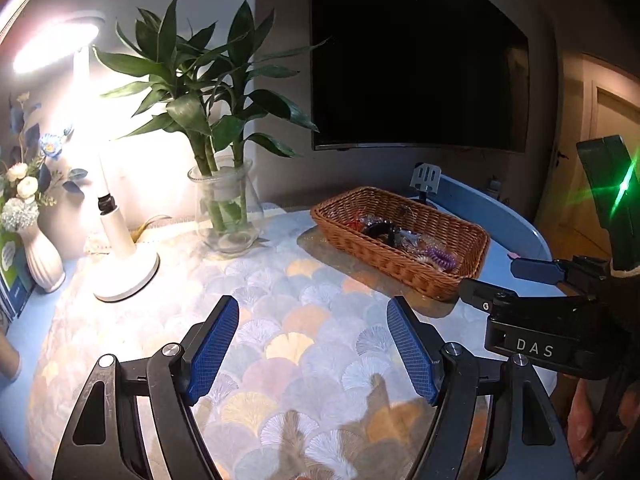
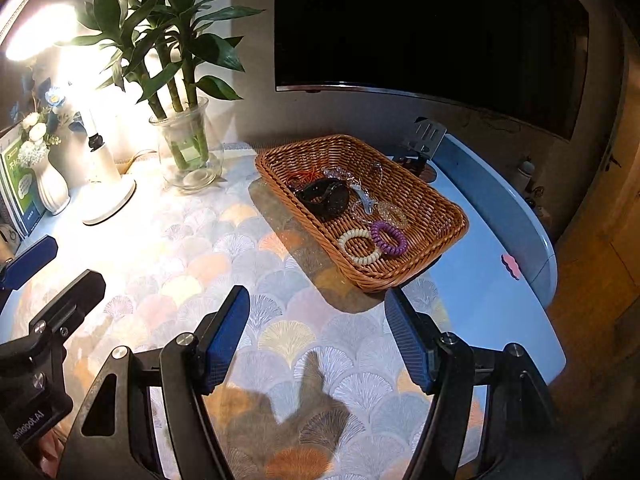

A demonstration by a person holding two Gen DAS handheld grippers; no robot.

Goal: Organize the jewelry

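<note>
A wicker basket (image 2: pixel 432 200) stands on the table, ahead and right of both grippers; it also shows in the left wrist view (image 1: pixel 340 232). In it lie a purple spiral band (image 2: pixel 389 238), a cream spiral band (image 2: pixel 359 246), a black bangle (image 2: pixel 325 197), clear bead pieces (image 2: pixel 394 213) and an orange cord (image 2: pixel 310 174). My left gripper (image 1: pixel 313 316) is open and empty above the patterned mat. My right gripper (image 2: pixel 318 306) is open and empty, just short of the basket's near corner. The right gripper also shows at the right of the left wrist view (image 1: pixel 496 280).
A fan-patterned mat (image 2: pixel 240 248) covers the blue table (image 2: pixel 492 300). At the back left stand a lit desk lamp (image 2: pixel 106 184), a glass vase of bamboo (image 2: pixel 188 152) and a white flower vase (image 2: pixel 52 186). A dark screen (image 2: pixel 432 24) hangs behind. A pink eraser-like piece (image 2: pixel 511 266) lies near the right edge.
</note>
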